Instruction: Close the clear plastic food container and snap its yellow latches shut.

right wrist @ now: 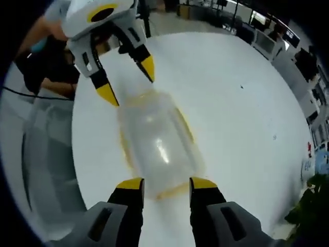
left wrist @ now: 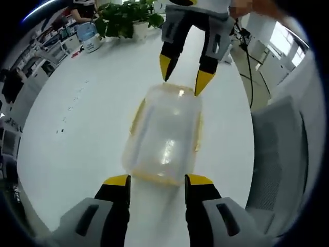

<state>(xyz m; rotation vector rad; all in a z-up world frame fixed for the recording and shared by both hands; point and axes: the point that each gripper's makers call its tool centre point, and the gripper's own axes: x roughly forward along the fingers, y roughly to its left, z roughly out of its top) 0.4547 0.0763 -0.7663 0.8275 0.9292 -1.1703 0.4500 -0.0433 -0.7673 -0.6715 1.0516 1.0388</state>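
Observation:
A clear plastic container (left wrist: 165, 136) with its lid on lies lengthwise on the white table (left wrist: 77, 118), with yellow latches (left wrist: 136, 116) along its sides and ends. My left gripper (left wrist: 157, 181) stands open at its near end, one jaw tip on either side of that end's yellow edge. At the far end my right gripper (left wrist: 185, 76) is open, its yellow tips just above the rim. From the right gripper view, the container (right wrist: 157, 144) runs away from my right gripper (right wrist: 167, 184), and the left gripper (right wrist: 128, 81) hangs open over the opposite end.
A potted plant (left wrist: 128, 18) and small items stand at the table's far edge. A grey chair (left wrist: 280, 149) sits beside the table, with a black cable (left wrist: 249, 67) trailing near it. A person (right wrist: 46, 67) sits behind the chair (right wrist: 41, 154).

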